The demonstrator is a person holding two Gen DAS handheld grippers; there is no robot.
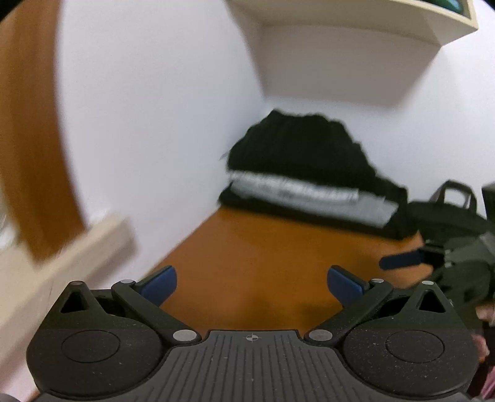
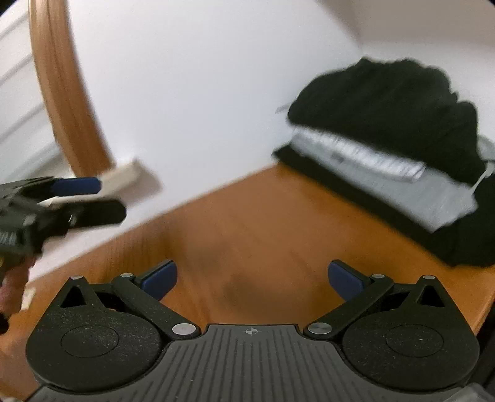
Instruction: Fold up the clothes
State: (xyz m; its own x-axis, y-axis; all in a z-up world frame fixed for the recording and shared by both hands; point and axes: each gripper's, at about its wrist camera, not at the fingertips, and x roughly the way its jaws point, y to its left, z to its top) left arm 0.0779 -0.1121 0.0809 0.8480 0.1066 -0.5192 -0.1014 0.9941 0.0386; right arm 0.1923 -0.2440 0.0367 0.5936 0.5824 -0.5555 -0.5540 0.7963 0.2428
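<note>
Right wrist: one clothes stack (image 2: pixel 402 148), one table (image 2: pixel 247 222).

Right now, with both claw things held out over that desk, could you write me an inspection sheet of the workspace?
Surface: orange-brown wooden desk, bare in the middle.
Job's things: stack of folded black and grey clothes at the far corner by the wall.
Clutter: dark bag with handles beside the stack.
Grippers: left gripper open, empty; right gripper open, empty.
Cables: nothing seen.
Surroundings: white wall, cream shelf overhead.
</note>
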